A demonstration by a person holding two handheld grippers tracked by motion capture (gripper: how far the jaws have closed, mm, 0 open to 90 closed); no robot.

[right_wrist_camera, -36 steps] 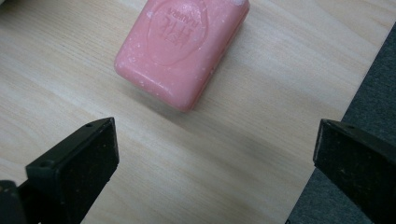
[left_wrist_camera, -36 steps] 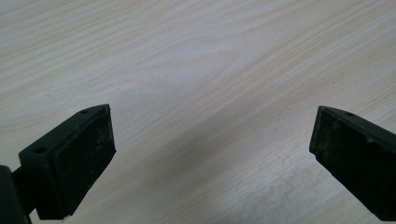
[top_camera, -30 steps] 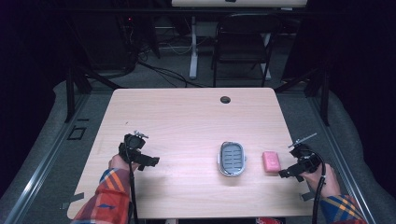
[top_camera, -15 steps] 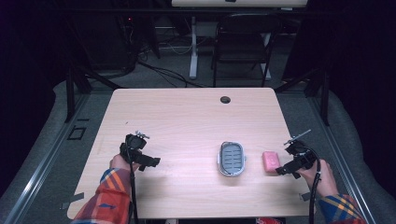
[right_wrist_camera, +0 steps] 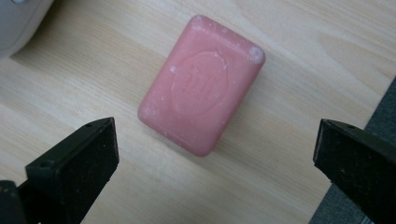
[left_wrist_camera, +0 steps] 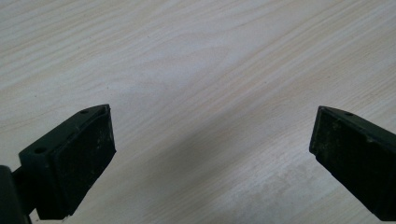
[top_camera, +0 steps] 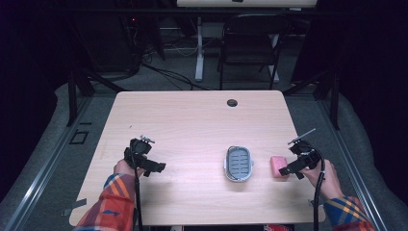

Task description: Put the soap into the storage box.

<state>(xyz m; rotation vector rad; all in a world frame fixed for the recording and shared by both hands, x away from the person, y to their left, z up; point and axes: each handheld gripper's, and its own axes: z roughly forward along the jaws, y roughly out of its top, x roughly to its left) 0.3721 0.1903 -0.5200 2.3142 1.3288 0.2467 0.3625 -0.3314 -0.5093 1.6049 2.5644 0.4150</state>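
Soap bar [top_camera: 278, 166] on table [top_camera: 192, 120], just right of soap dish [top_camera: 238, 163]; table hole [top_camera: 232, 102] behind.

The high view looks forward and down from above the person's side, taking in the whole bench [top_camera: 192, 120]; the left gripper view looks close along its jaws at bare wood; the right gripper view sits close above the pink soap [right_wrist_camera: 201, 84], shared with the high view [top_camera: 278, 166].

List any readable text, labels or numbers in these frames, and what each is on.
None readable.
Soap: an embossed oval mark on its top face, too worn and blurred to read.
Dish, table, right gripper, left gripper: no text or labels visible.
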